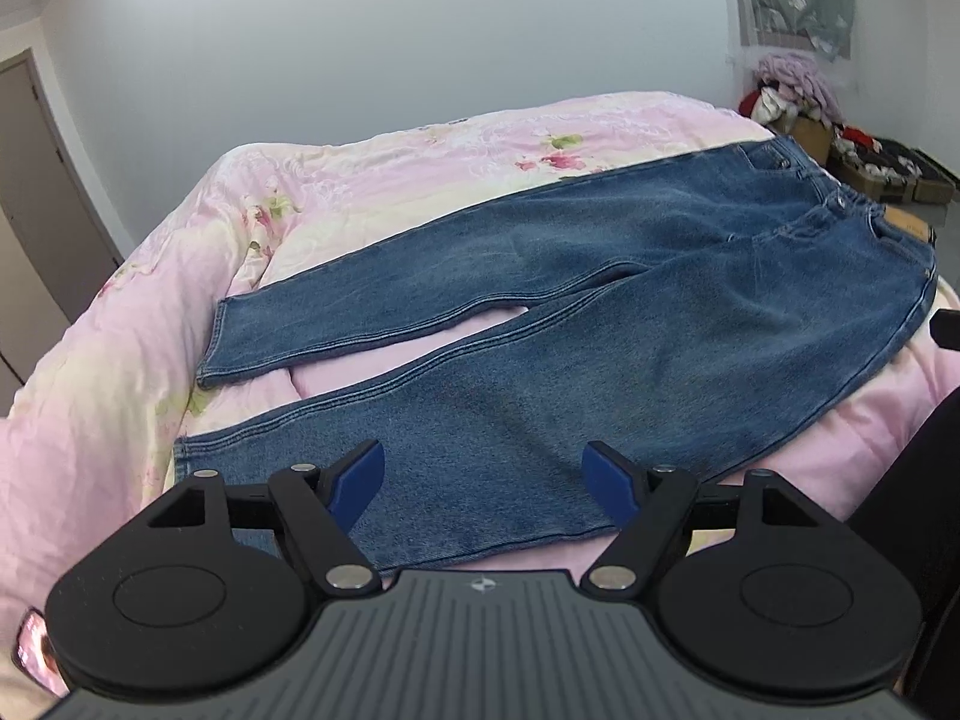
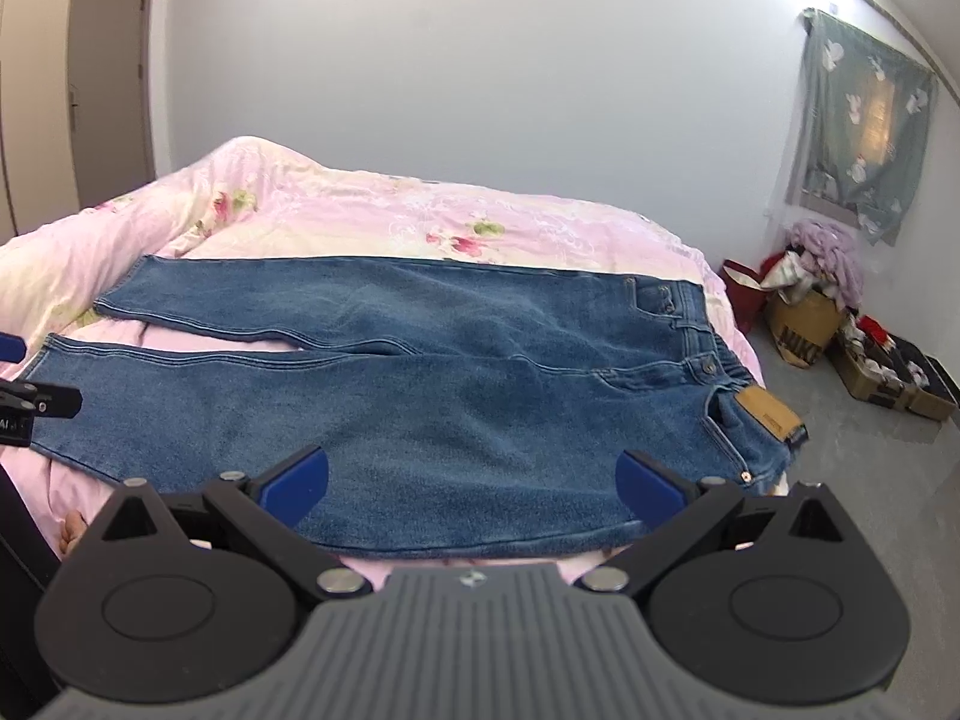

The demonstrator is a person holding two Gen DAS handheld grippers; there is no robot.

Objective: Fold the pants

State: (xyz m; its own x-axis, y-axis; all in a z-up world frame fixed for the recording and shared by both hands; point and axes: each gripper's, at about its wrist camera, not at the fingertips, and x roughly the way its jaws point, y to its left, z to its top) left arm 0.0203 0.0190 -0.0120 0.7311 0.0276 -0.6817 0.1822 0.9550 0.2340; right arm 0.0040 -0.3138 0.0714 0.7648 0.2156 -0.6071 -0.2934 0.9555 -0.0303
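Note:
Blue jeans (image 1: 600,300) lie spread flat on a pink floral bedspread (image 1: 420,138), legs apart and pointing left, waistband at the right. My left gripper (image 1: 485,480) is open and empty, hovering over the near leg close to its hem. My right gripper (image 2: 473,483) is open and empty above the near hip and thigh of the jeans (image 2: 450,372), by the bed's near edge. A brown leather patch (image 2: 770,414) shows at the waistband. The left gripper's edge shows at the far left in the right wrist view (image 2: 24,402).
The bedspread (image 2: 360,210) covers the bed up to a white wall. Cardboard boxes (image 2: 804,324) heaped with clothes stand on the grey floor right of the bed. A green curtain (image 2: 864,126) hangs there. A door (image 1: 36,204) is at the left.

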